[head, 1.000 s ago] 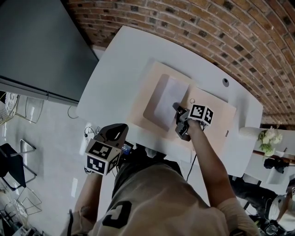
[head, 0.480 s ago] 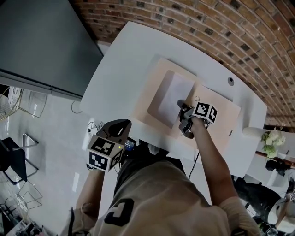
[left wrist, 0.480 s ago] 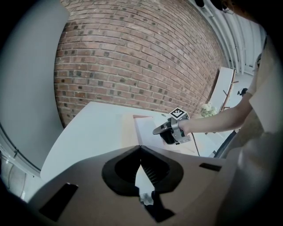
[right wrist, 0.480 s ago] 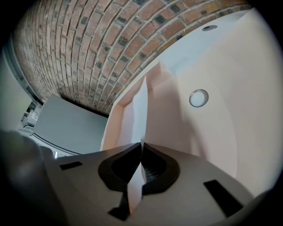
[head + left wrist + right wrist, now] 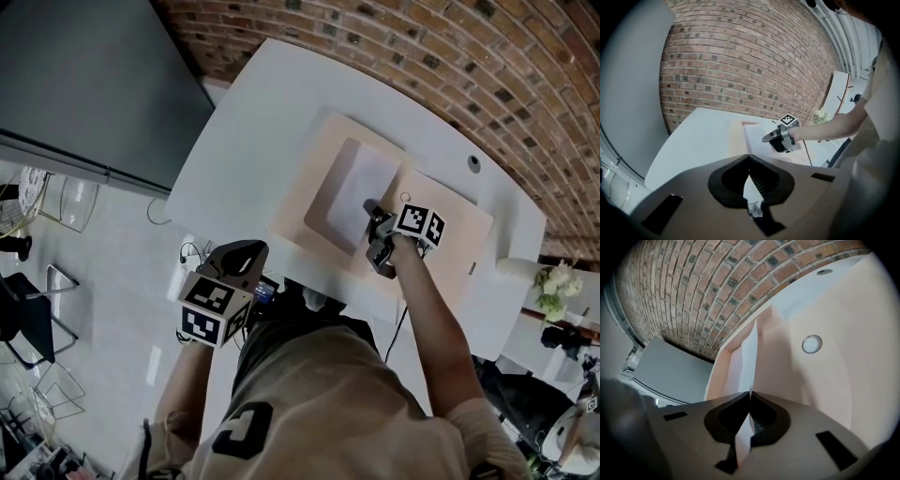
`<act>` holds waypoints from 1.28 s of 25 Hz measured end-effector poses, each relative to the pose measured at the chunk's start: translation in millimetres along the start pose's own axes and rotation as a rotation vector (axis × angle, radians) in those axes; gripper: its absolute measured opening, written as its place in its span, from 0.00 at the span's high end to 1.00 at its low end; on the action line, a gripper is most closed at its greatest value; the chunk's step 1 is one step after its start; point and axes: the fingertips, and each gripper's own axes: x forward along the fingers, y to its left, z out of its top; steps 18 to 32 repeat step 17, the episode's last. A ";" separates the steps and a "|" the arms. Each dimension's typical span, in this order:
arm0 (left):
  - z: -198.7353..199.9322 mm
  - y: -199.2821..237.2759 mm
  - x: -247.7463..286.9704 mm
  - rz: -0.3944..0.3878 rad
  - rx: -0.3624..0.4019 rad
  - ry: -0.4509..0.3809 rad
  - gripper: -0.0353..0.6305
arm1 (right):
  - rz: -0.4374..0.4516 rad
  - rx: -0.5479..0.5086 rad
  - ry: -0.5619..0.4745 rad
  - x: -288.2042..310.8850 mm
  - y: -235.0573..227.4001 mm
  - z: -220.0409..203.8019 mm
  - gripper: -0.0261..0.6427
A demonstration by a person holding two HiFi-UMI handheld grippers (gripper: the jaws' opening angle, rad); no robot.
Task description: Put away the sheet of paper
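A white sheet of paper (image 5: pixel 359 190) lies tilted in an open peach folder (image 5: pixel 322 159) on the white table (image 5: pixel 244 131). My right gripper (image 5: pixel 374 212) is shut on the sheet's near right edge. In the right gripper view the sheet (image 5: pixel 749 357) runs up from between the closed jaws, over the folder (image 5: pixel 843 333), whose round snap button (image 5: pixel 812 343) shows to the right. My left gripper (image 5: pixel 246 251) hangs off the table's near edge by the person's body, shut and holding nothing. The left gripper view shows the right gripper (image 5: pixel 771 138) over the sheet (image 5: pixel 755 139).
A brick wall (image 5: pixel 487 56) stands behind the table. A round grommet (image 5: pixel 473 162) sits in the tabletop beyond the folder. A large grey panel (image 5: pixel 84 84) stands at the left, with chairs (image 5: pixel 37 309) on the floor below it. Flowers (image 5: pixel 551 281) are at the right.
The right gripper keeps hold of the sheet and has shifted only slightly over the folder. The left gripper has stayed off the table's edge.
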 end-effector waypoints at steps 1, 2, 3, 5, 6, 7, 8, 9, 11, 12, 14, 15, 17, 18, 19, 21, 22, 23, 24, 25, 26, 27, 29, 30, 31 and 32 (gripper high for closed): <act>-0.4 0.0 0.1 0.000 0.000 0.001 0.93 | -0.002 0.001 0.000 0.2 -0.1 -0.3 0.93; -1.1 -0.1 0.1 -0.001 -0.001 0.002 0.93 | -0.005 0.003 0.000 0.0 -0.6 -1.1 0.93; -1.7 -0.2 0.0 -0.002 -0.003 0.003 0.93 | -0.009 0.005 0.000 -0.3 -1.3 -2.0 0.93; -1.9 0.3 -0.4 -0.002 -0.004 0.003 0.93 | -0.015 0.005 0.000 -0.1 -2.3 -2.4 0.93; -1.7 0.9 -0.7 -0.001 -0.003 0.003 0.93 | -0.017 0.003 0.001 0.4 -2.5 -2.1 0.93; -1.7 1.4 -0.9 0.000 -0.001 0.003 0.93 | -0.020 0.001 0.001 0.9 -2.9 -1.9 0.93; -1.8 1.6 -0.7 0.001 0.000 0.003 0.93 | -0.023 -0.001 0.001 1.1 -3.7 -1.9 0.93; -1.6 1.8 -0.5 0.001 0.000 0.003 0.93 | -0.025 -0.002 0.001 1.3 -4.5 -1.7 0.93; -0.5 2.6 -0.4 0.002 -0.001 0.002 0.93 | -0.029 -0.003 0.002 1.8 -5.2 -1.2 0.93; 0.1 3.1 -0.5 0.003 -0.001 0.002 0.93 | -0.030 -0.002 0.003 2.0 -5.1 -1.2 0.93; 0.6 3.7 -0.8 0.004 -0.002 0.001 0.93 | -0.033 -0.004 0.004 2.2 -4.9 -1.2 0.93; 0.8 4.0 -0.9 0.005 -0.001 0.001 0.93 | -0.034 -0.006 0.003 2.3 -4.9 -1.0 0.93; 1.2 4.5 -0.9 0.005 0.000 0.000 0.93 | -0.036 -0.010 0.002 2.7 -4.9 -0.4 0.93; 1.2 4.5 -0.9 0.005 0.000 0.000 0.93 | -0.036 -0.010 0.002 2.7 -4.9 -0.4 0.93; 1.2 4.5 -0.9 0.005 0.000 0.000 0.93 | -0.036 -0.010 0.002 2.7 -4.9 -0.4 0.93; 1.2 4.5 -0.9 0.005 0.000 0.000 0.93 | -0.036 -0.010 0.002 2.7 -4.9 -0.4 0.93; 1.2 4.5 -0.9 0.005 0.000 0.000 0.93 | -0.036 -0.010 0.002 2.7 -4.9 -0.4 0.93; 1.2 4.5 -0.9 0.005 0.000 0.000 0.93 | -0.036 -0.010 0.002 2.7 -4.9 -0.4 0.93; 1.2 4.5 -0.9 0.005 0.000 0.000 0.93 | -0.036 -0.010 0.002 2.7 -4.9 -0.4 0.93; 1.2 4.5 -0.9 0.005 0.000 0.000 0.93 | -0.036 -0.010 0.002 2.7 -4.9 -0.4 0.93; 1.2 4.5 -0.9 0.005 0.000 0.000 0.93 | -0.036 -0.010 0.002 2.7 -4.9 -0.4 0.93; 1.2 4.5 -0.9 0.005 0.000 0.000 0.93 | -0.036 -0.010 0.002 2.7 -4.9 -0.4 0.93; 1.2 4.5 -0.9 0.005 0.000 0.000 0.93 | -0.036 -0.010 0.002 2.7 -4.9 -0.4 0.93; 1.2 4.5 -0.9 0.005 0.000 0.000 0.93 | -0.036 -0.010 0.002 2.7 -4.9 -0.4 0.93; 1.2 4.5 -0.9 0.005 0.000 0.000 0.93 | -0.036 -0.010 0.002 2.7 -4.9 -0.4 0.93; 1.2 4.5 -0.9 0.005 0.000 0.000 0.93 | -0.036 -0.010 0.002 2.7 -4.9 -0.4 0.93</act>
